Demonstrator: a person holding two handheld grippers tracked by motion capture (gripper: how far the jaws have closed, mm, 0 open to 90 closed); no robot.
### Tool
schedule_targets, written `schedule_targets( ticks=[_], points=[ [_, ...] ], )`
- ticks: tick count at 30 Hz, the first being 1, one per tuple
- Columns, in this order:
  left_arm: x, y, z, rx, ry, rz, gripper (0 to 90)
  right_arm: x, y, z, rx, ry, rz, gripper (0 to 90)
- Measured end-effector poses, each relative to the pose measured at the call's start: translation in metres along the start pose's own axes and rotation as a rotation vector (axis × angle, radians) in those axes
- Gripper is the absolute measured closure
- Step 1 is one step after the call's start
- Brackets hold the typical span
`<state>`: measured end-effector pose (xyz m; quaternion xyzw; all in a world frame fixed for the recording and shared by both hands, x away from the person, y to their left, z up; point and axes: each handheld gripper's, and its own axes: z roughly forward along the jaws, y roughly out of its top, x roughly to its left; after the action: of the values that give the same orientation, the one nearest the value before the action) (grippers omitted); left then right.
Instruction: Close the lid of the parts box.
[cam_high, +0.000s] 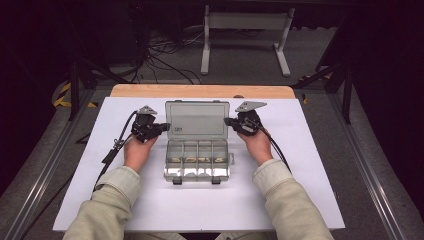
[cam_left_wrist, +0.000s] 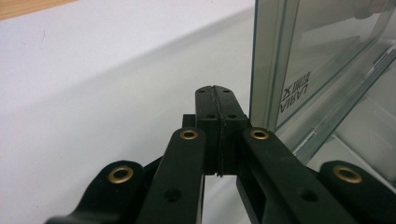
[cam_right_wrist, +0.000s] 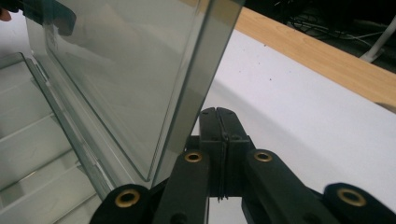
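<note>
A clear plastic compartment box sits in the middle of the white table sheet, its lid standing upright and open. Small pale items lie in its divided tray. My left gripper is shut with nothing in it, its tip right beside the lid's left edge. My right gripper is shut and empty too, its tip at the lid's right edge. In the left gripper view the jaws meet flat; in the right gripper view the jaws are pressed together as well.
The white sheet covers a wooden tabletop whose far edge shows. Beyond it stands a white metal frame on the floor with cables. Metal rails run along both sides of the table.
</note>
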<state>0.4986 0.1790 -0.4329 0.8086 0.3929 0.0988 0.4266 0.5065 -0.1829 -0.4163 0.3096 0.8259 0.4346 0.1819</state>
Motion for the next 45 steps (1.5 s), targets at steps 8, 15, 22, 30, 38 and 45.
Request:
schedule_targets(
  ticks=[8, 15, 22, 30, 38, 45],
  points=[
    [0.0, 0.001, -0.007, -0.025, -0.027, 0.003, 90.0, 0.001, 0.005, -0.01, -0.023, 0.015, -0.012, 90.0],
    [0.0, 0.001, -0.016, -0.054, -0.05, 0.016, 90.0, 0.002, 0.009, -0.02, -0.043, 0.037, -0.031, 90.0],
    [-0.004, 0.002, -0.025, -0.074, -0.074, 0.022, 90.0, 0.006, 0.012, -0.029, -0.059, 0.058, -0.05, 90.0],
    [-0.01, 0.002, -0.039, -0.101, -0.095, 0.034, 90.0, 0.012, 0.014, -0.042, -0.087, 0.093, -0.056, 90.0],
    [-0.017, 0.001, -0.046, -0.118, -0.115, 0.055, 90.0, 0.025, 0.018, -0.054, -0.108, 0.129, -0.092, 90.0],
    [-0.024, -0.003, -0.056, -0.132, -0.136, 0.074, 90.0, 0.031, 0.014, -0.062, -0.124, 0.154, -0.091, 90.0]
  ],
)
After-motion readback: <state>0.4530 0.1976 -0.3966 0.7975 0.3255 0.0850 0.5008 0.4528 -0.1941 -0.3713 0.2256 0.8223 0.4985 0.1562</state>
